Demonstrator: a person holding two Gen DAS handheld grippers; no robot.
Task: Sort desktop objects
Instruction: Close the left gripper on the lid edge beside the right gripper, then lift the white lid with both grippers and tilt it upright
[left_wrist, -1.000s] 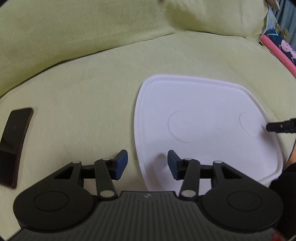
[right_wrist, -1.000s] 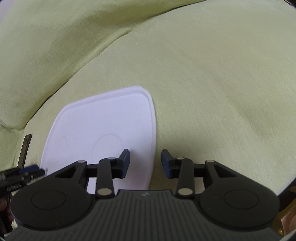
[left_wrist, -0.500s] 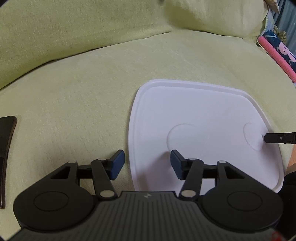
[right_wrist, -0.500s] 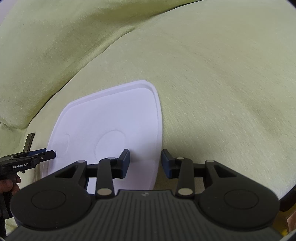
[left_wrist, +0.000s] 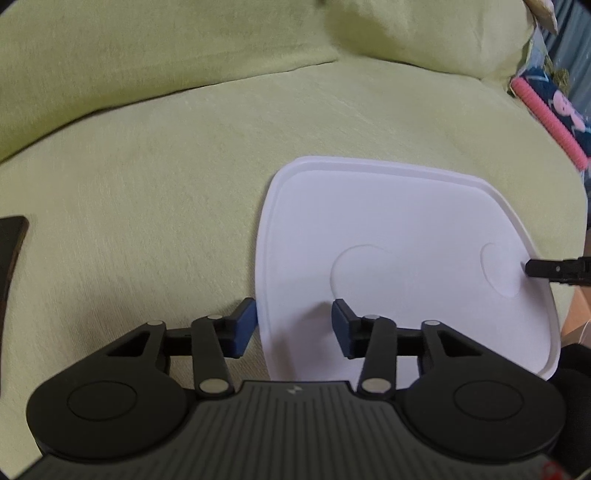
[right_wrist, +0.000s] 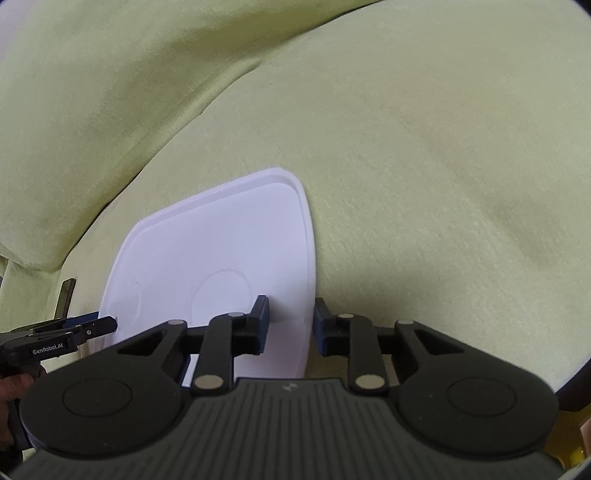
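A flat white plastic tray lies on the pale green sofa cushion. Left tool and right tool straddle its opposite edges, both narrowing, pads not yet pressing.

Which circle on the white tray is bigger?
The middle circle is bigger. The small circle sits right at the white tray's edge.

dark flat object: cut by left edge | identity unclear
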